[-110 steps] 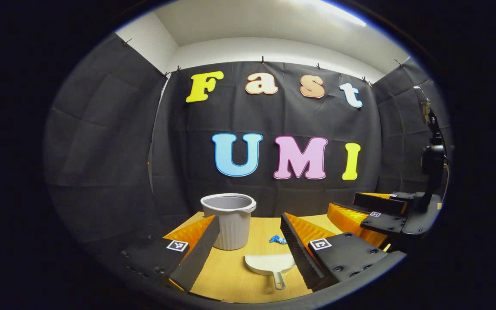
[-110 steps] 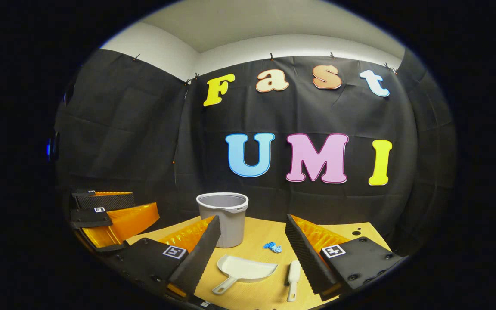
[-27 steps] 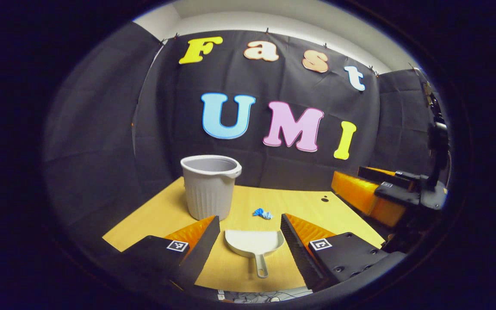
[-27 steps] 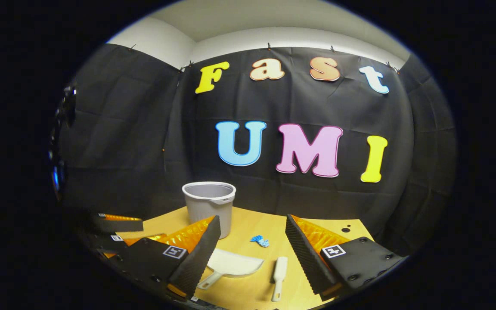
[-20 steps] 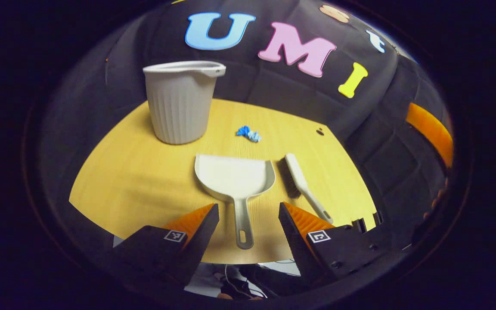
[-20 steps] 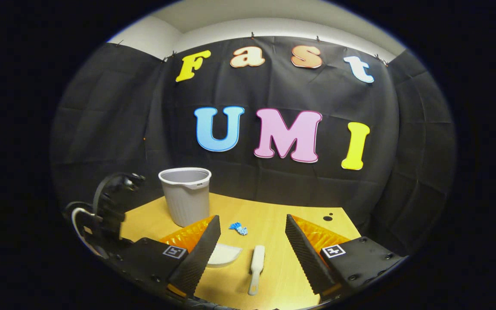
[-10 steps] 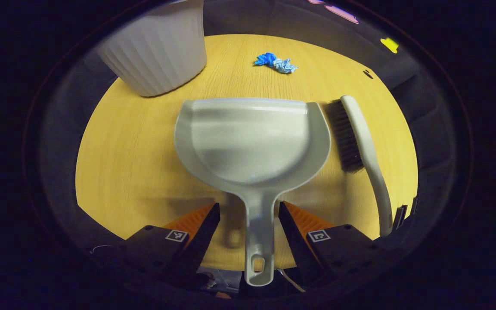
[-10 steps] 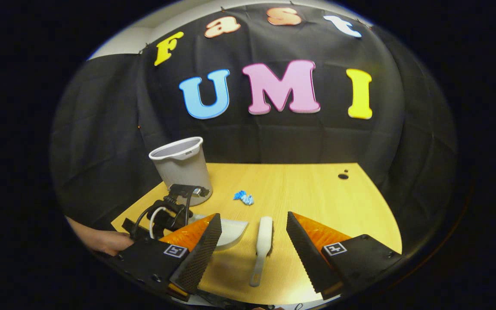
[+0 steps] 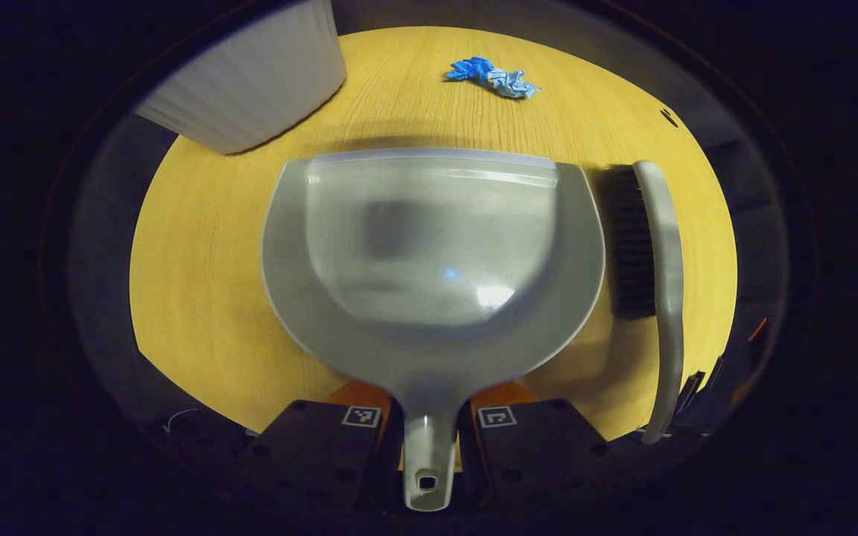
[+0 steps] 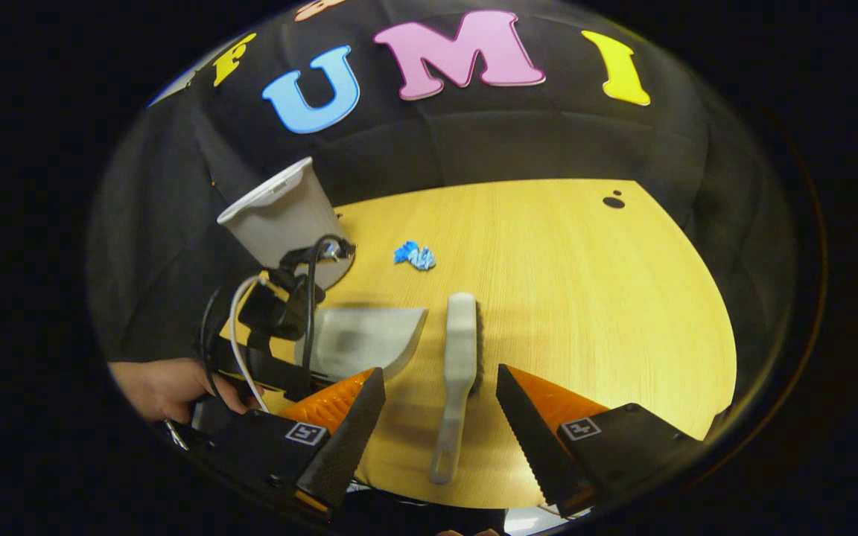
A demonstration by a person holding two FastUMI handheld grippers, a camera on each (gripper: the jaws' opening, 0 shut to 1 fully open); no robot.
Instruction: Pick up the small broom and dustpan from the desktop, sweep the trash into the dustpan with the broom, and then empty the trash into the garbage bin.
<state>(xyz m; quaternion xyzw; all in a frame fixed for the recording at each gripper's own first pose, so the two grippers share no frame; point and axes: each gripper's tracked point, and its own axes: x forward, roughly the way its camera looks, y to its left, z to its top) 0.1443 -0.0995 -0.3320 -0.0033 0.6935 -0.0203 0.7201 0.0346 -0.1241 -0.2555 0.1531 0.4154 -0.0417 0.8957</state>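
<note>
dustpan (image 9: 429,246) pan bare | left claw (image 9: 429,439) clamps its handle | right claw (image 10: 436,417) spread

Grey dustpan (image 9: 429,253) flat on desktop; broom (image 9: 656,268) just beside; blue trash (image 9: 494,74) near ribbed bin (image 9: 250,89)

Left claw (image 9: 429,417) now seemingly around dustpan (image 9: 433,246) handle.

The broom (image 10: 459,365) lies between the open right tongs (image 10: 440,406), with bare table (image 10: 608,298) on its right. On its left the dustpan (image 10: 362,339) and the left tongs (image 10: 272,327) stand close. The bin (image 10: 280,219) stands behind, and the trash (image 10: 414,255) lies beside it.
</note>
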